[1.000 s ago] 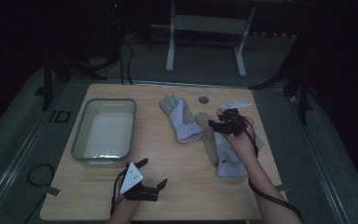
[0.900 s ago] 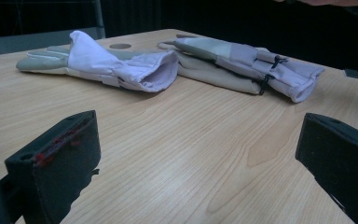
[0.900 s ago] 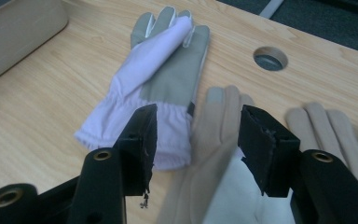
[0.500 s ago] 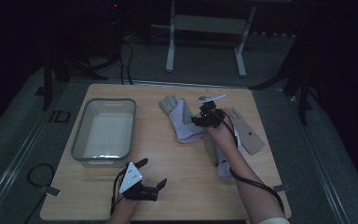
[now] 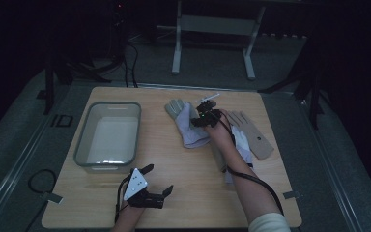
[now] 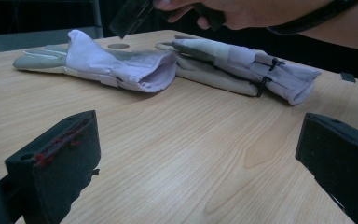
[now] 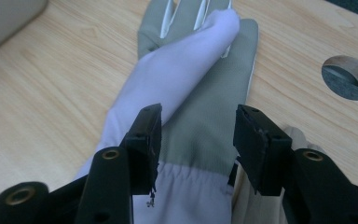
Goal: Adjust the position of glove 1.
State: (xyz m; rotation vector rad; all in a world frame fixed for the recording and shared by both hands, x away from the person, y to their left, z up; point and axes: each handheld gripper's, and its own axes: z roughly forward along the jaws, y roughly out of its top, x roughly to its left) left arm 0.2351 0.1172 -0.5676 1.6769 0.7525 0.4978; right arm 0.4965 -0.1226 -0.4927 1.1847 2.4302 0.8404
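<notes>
Worktable (image 5: 183,188) of pale wood fills the scene, its surface bare along the near edge, perhaps to leave the hands room. At its left sits a clear plastic bin (image 5: 107,137) with nothing visible inside, seemingly placed to receive what is being gathered. To its right lies a grey glove (image 5: 187,123) with a lilac cuff, flat on the wood with its fingers pointing away from the person and a fold of the lilac fabric turned up over the palm. A second glove (image 5: 252,131) lies beside the right forearm, just right of the first.

The right gripper (image 5: 204,115) hangs directly over the grey glove (image 7: 200,126), jaws part-way open and just now closing, straddling the palm above the gathered cuff; the pads do not yet press on it. The placement suggests a pinch at the wrist, where the fabric bunches. The left gripper (image 5: 150,186) rests near the front edge, jaws wide apart and holding nothing, apparently waiting.

No readable brand or label appears on either glove.
</notes>
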